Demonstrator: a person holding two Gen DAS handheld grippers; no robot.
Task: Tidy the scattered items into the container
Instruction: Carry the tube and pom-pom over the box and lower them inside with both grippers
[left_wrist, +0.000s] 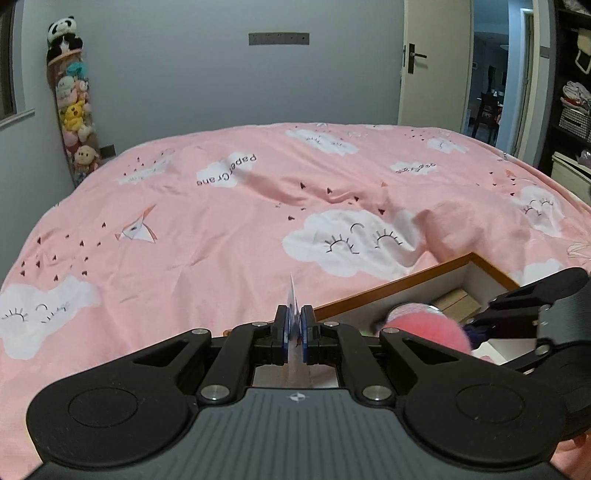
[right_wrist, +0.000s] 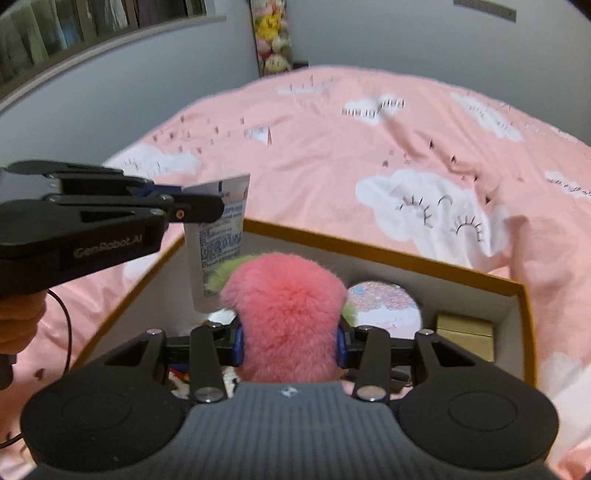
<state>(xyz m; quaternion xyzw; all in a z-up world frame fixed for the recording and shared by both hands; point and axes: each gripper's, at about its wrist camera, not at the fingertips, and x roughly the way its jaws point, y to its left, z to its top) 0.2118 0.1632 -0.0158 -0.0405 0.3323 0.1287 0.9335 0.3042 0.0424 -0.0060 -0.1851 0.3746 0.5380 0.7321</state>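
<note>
A: While the right gripper (right_wrist: 291, 347) is squeezing the pink fluffy toy (right_wrist: 288, 314) between its pads, where is the box (right_wrist: 388, 254)?

B: Just under and beyond it. Further left, the left gripper (right_wrist: 192, 203) is pinching a white tube (right_wrist: 218, 251) tightly, hanging over the box edge.

Colours as I see them from my station: bedspread (left_wrist: 207, 258) pink, printed with white sleepy-eyed clouds and small dark hearts; box (right_wrist: 388, 254) tan-rimmed, white inside; plush toy (right_wrist: 288, 314) fluffy pink with green fringe; tube (right_wrist: 218, 240) white with blue print; both tongs black with blue pads (right_wrist: 239, 345).
</note>
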